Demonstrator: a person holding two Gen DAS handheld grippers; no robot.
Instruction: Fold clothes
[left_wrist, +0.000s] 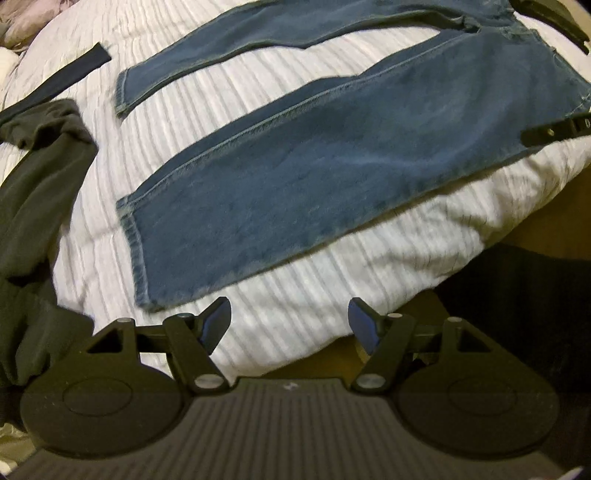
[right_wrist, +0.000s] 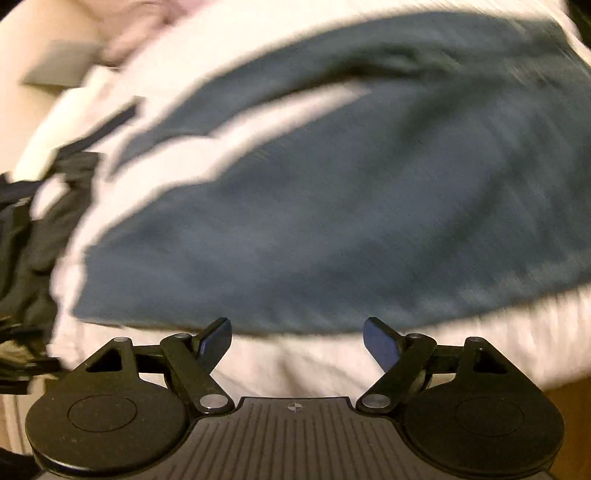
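lying flat on a white ribbed bedspread (left_wrist: 303, 280), the blue denim jeans (left_wrist: 295, 173) had both legs spread apart, stitched hems toward 9 o'clock, waist toward 2 o'clock. a dark green soft garment (left_wrist: 40, 206) sat bunched at 9 o'clock. left gripper (left_wrist: 290, 325) was wide open w/ nothing btwn its blue pads, just below the near hem. right gripper (right_wrist: 297, 341), in a blurred view, gaped wide, empty, over the bedspread at the jeans' near edge.
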